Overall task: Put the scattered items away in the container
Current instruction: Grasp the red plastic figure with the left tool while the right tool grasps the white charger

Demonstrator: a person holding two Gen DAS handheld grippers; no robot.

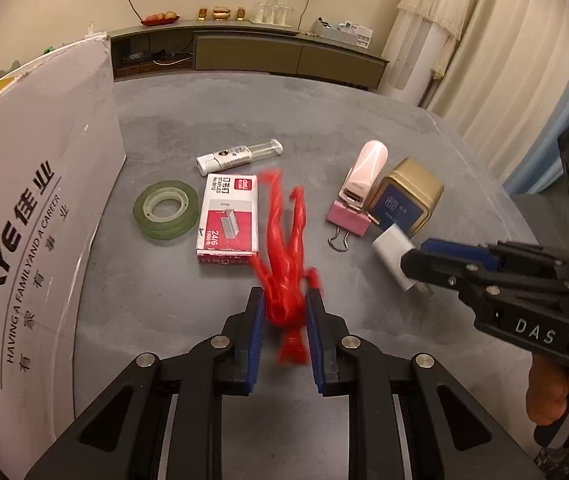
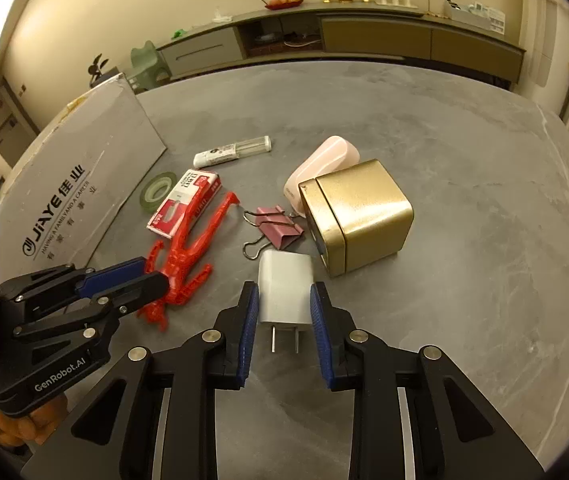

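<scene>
- Left wrist view: the left gripper (image 1: 284,312) has its two blue pads around the red toy figure (image 1: 284,240), squeezing its body. The toy looks blurry. A staples box (image 1: 228,216) lies just beside it, with a green tape roll (image 1: 165,210) near the big white box (image 1: 36,208).
- Right wrist view: the right gripper (image 2: 284,308) has its pads on both sides of the white plug charger (image 2: 284,292), touching or almost touching; I cannot tell if it grips. A gold tin (image 2: 358,216) and a pink binder clip (image 2: 278,228) sit near on the grey table (image 2: 464,220).
</scene>
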